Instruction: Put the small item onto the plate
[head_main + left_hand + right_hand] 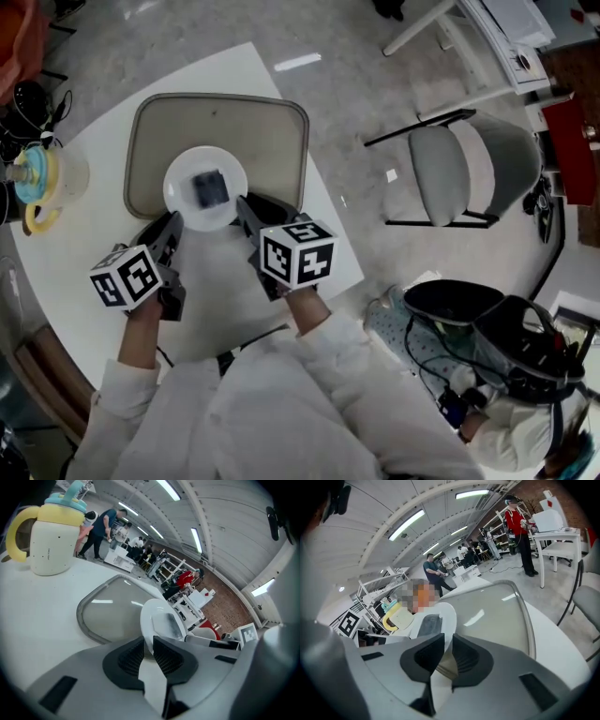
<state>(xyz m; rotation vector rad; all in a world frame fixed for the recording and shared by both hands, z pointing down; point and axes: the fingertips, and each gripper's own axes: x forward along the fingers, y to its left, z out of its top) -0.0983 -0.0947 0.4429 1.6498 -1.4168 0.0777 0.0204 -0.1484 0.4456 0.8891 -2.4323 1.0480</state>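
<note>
**Two-gripper hold on a loaded plate.** The small item (pixel 209 187), a dark flat square, lies near the middle of the white plate (pixel 180 178). The plate sits over the near edge of the rounded tray (pixel 272 127) on the white table (pixel 89 239). The placing step is therefore judged done. Whether the plate rests on the tray or is raised clear of it cannot be told.

**Hazards.**
- The plate is gripped only at its thin near rim, so the far side is unsupported and could droop. The item would then be expected to slide toward the far edge and off.
- If the two hands were moved unevenly, the plate could be twisted or the smooth rim pulled out from one pair of pads.
- The plate's underside could catch on the tray's raised lip if it is dragged rather than lifted.
- The sippy cup (pixel 39 178) stands well apart and is not judged a hazard.

**Grippers.**
- The left gripper (pixel 149 645) is narrowed to a slim gap, with the plate's rim clamped between its ribbed pads at the near left.
- The right gripper (pixel 447 641) is set likewise and closed on the rim at the near right.
- Nothing else is held by either gripper.
</note>
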